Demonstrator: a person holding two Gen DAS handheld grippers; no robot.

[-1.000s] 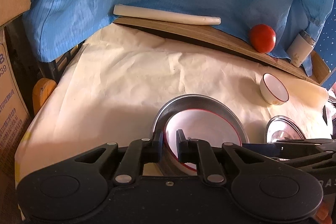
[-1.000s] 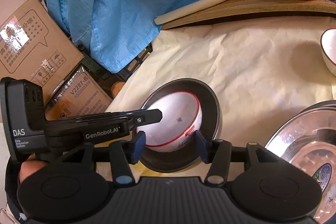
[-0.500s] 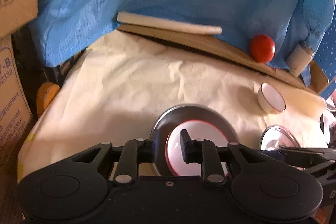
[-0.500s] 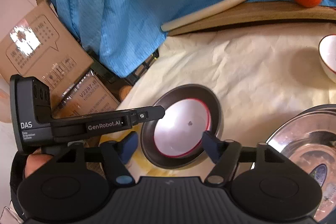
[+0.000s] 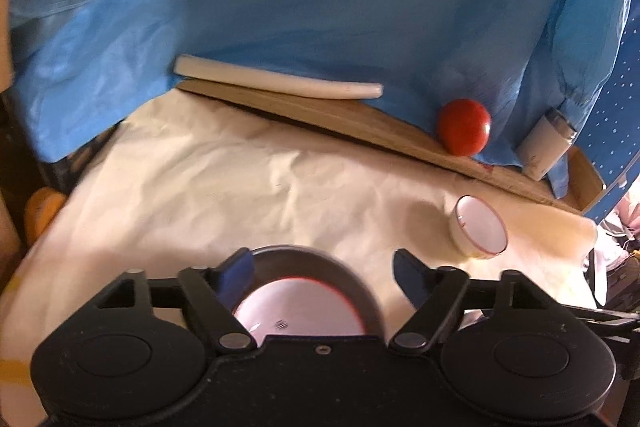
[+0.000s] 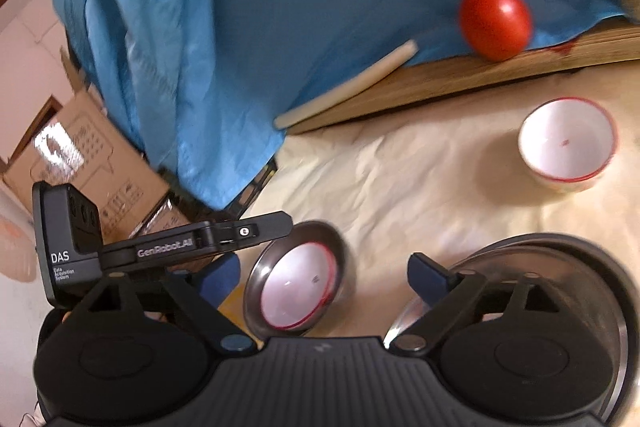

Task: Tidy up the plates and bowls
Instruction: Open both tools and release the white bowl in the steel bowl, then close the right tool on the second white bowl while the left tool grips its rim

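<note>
Both grippers wide, nothing clamped.

We note the left gripper [image 5: 324,269] and right gripper [image 6: 320,273] jaws have just been opening; the red-rimmed bowl [image 6: 298,287] sits nested in the steel plate [image 6: 258,277], between and below both jaw pairs (apparently untouched, view blurred). Second bowl [image 6: 568,143] well beyond the right jaw.

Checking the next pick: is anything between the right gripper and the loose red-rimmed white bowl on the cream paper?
Nothing visible. Only bare cream paper lies between the open right gripper and the loose red-rimmed white bowl.
</note>
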